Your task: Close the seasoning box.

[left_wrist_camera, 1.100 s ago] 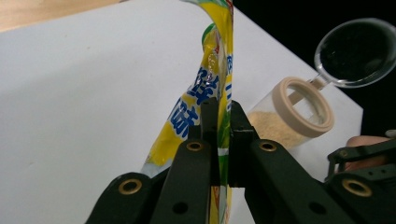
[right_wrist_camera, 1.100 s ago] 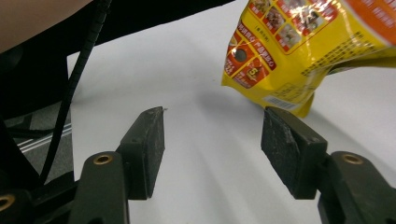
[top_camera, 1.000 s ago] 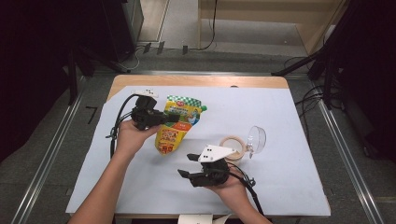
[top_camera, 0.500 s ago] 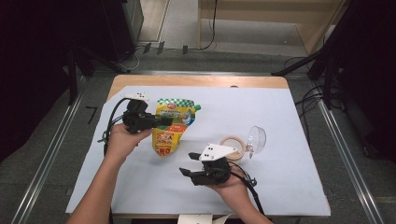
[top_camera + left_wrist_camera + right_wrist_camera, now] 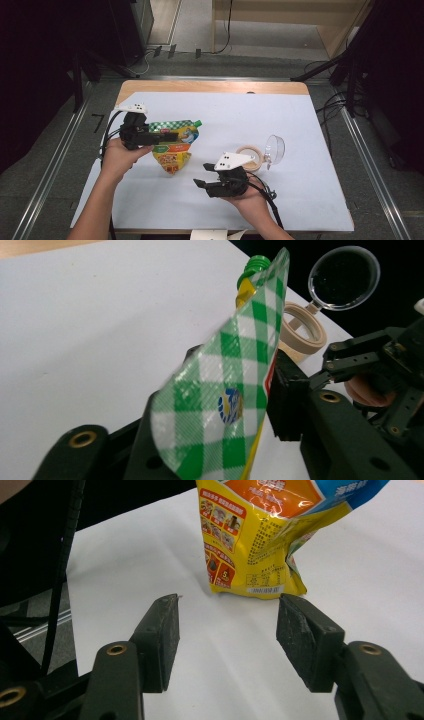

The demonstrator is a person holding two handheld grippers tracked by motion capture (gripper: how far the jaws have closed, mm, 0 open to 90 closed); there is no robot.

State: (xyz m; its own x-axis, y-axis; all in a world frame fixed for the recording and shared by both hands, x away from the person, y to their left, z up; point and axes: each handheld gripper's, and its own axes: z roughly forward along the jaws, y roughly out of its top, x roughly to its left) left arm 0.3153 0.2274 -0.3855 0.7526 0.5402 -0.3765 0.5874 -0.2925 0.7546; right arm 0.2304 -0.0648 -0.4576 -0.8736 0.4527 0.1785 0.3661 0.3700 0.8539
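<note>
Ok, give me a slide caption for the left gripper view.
Green-checked top of the pouch between the left gripper jaws, tape roll beyond.

We see two black hand-held grippers with bare forearms behind them, no sleeves showing. The left gripper [image 5: 165, 136] and the right gripper [image 5: 200, 175] each carry a pale three-cornered plate dotted with dark marks and trail a black cable. Up close, their matt black jaws have flat rectangular pads and brass-ringed pivot screws.
</note>
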